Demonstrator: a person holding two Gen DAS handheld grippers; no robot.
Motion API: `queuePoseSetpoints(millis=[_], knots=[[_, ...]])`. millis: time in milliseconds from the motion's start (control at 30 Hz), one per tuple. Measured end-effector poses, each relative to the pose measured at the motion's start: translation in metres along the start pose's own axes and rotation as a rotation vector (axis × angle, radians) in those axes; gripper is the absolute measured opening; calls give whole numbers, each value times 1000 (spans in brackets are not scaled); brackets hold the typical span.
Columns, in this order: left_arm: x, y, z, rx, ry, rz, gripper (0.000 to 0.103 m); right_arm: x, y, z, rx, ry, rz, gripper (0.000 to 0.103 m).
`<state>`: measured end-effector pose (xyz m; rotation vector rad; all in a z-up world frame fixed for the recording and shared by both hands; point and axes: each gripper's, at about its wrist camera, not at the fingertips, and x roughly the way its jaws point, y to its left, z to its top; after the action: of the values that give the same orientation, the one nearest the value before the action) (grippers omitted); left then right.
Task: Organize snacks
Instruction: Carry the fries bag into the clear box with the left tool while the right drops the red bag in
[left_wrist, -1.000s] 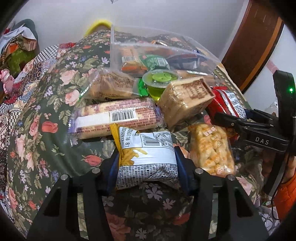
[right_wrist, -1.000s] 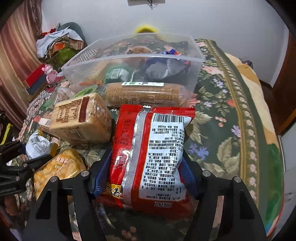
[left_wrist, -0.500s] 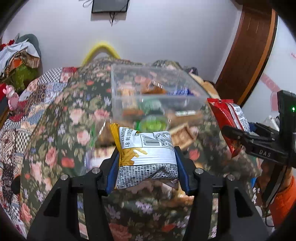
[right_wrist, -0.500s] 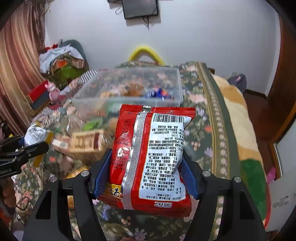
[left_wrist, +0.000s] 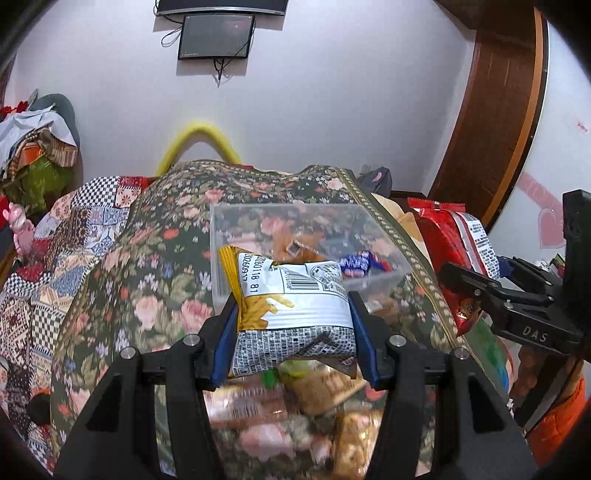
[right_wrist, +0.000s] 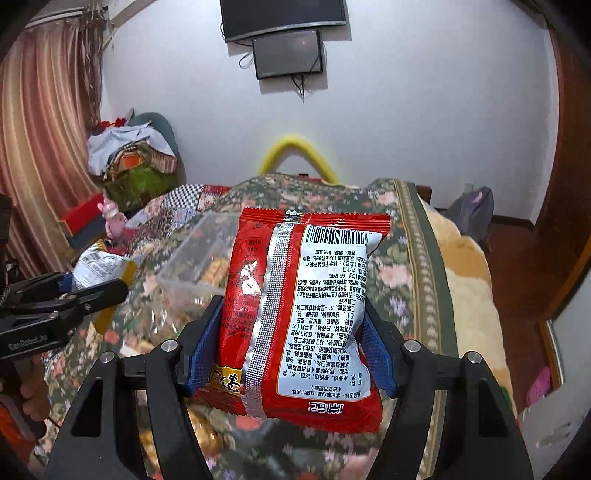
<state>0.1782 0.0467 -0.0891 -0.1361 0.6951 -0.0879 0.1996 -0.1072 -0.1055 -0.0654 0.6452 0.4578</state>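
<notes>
Left gripper (left_wrist: 293, 328): clamped on a small white-and-yellow snack bag (left_wrist: 290, 310), blue pads squeezing both sides so the bag pinches in at the waist.
White-and-yellow snack bag, which way: long axis runs away from the camera, along the fingers. Barcode end points off toward the clear box (left_wrist: 369, 221), crumpled printed end sits nearest the lens. It's up in the air over the bed, not touching anything below.
Right gripper (right_wrist: 291, 347): gripping a red snack packet (right_wrist: 299, 314), pads pressed on its two long edges.
Red snack packet, which way: back side faces the camera, silver seam running lengthwise. Long axis follows the fingers, crimped barcode end farthest out toward the wall, and the print reads upside down from here. Also held clear of the bed.
Clear box: sits on the floral bedspread (left_wrist: 147, 280) past both bags, open top, a few wrapped snacks inside, incl. a blue-and-white one (left_wrist: 360, 263).
Loose snacks: a pile on the bedspread under the left gripper, too blurry to tell apart.
Side by side: from the left camera, the red packet shows at the right edge in the other gripper; the two bags are apart, not touching.
</notes>
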Motion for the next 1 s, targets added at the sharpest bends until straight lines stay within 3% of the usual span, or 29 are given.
queuePoseSetpoints(millis=[433, 1000], knots=[[68, 9, 35, -4, 50, 8, 55, 39, -2, 27, 0, -30, 1, 66], [156, 20, 48, -6, 154, 31, 55, 118, -9, 31, -1, 91, -14, 66]])
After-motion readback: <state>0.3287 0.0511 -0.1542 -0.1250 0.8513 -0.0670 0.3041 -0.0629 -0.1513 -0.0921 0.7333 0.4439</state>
